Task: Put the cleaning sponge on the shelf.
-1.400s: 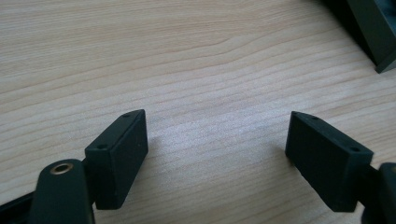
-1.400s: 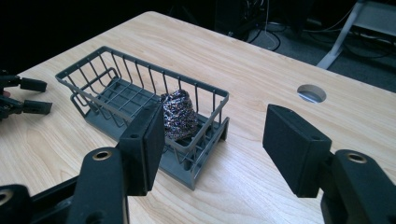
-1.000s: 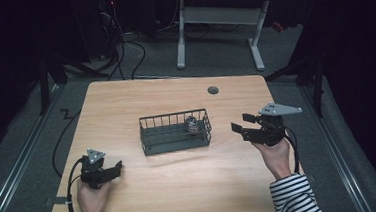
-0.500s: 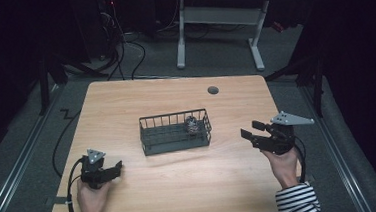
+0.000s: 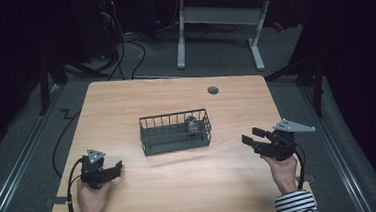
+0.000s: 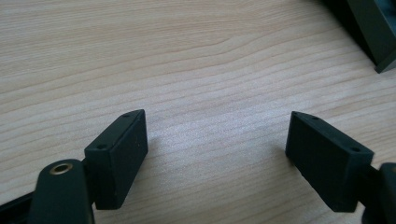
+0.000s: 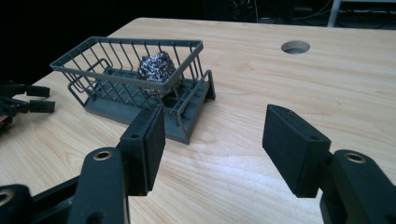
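A dark wire basket (image 5: pixel 177 146) stands in the middle of the wooden table (image 5: pixel 182 191). A ball of steel wool (image 5: pixel 191 124) lies in its right end. My left gripper (image 5: pixel 116 167) rests low over the table's near left corner, open, with only bare wood (image 6: pixel 187 56) between its jaws. My right gripper (image 5: pixel 252 137) hovers right of the basket, pointing left toward it, open and holding nothing. In the right gripper view (image 7: pixel 215 140) the basket (image 7: pixel 126 41) and steel wool (image 7: pixel 156 67) lie ahead of the jaws.
A round cable hole (image 5: pixel 213 90) sits near the table's far edge. A corner of the basket (image 6: pixel 373 32) shows at the upper right of the left gripper view. The left gripper (image 7: pixel 23 100) appears at the far left of the right gripper view. A desk frame (image 5: pixel 217 18) stands behind.
My right hand has sunk and drawn back toward the near right edge of the table, its jaws still apart. The left gripper, basket and steel wool have stayed put.
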